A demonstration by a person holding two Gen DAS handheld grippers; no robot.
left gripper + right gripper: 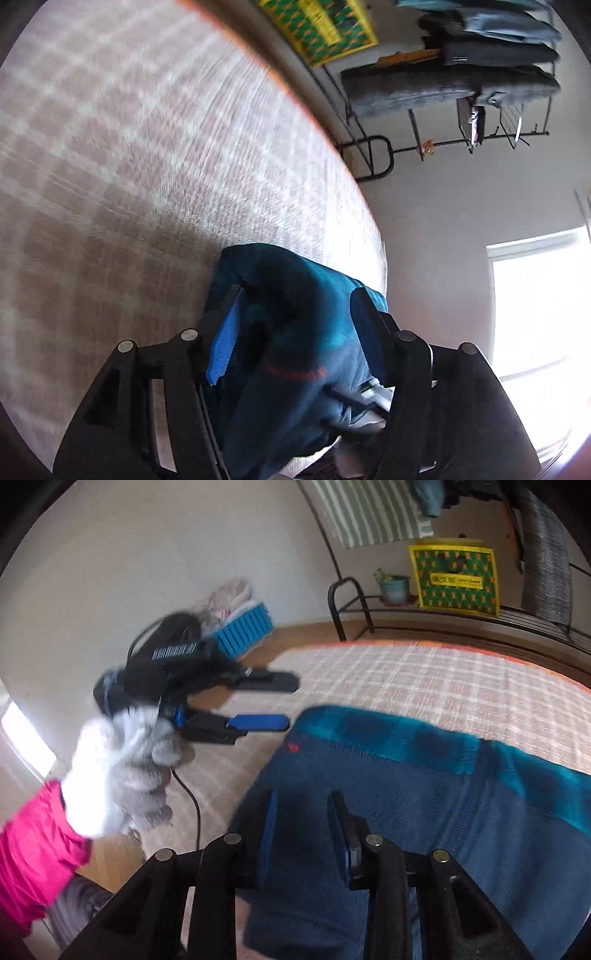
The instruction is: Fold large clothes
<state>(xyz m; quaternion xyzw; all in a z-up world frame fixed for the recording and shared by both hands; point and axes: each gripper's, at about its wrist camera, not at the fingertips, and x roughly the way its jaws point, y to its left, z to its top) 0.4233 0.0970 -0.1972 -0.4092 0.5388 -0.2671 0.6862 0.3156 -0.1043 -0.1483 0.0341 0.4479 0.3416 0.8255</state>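
A navy and teal fleece garment with a small red mark lies bunched on a pink checked mat with an orange edge. My right gripper hovers over its navy part, jaws a little apart, pads pressing on nothing. In the right wrist view my left gripper is held by a white-gloved hand with a pink sleeve. It stands open and empty beside the garment's left corner. In the blurred left wrist view the left gripper is wide open, with the garment seen beneath its fingers near the mat's edge.
A black metal rack stands beyond the mat with a yellow-green bag, a potted plant and hanging clothes. A blue brush-like thing leans on the wall. A bright window is at the right. Wood floor borders the mat.
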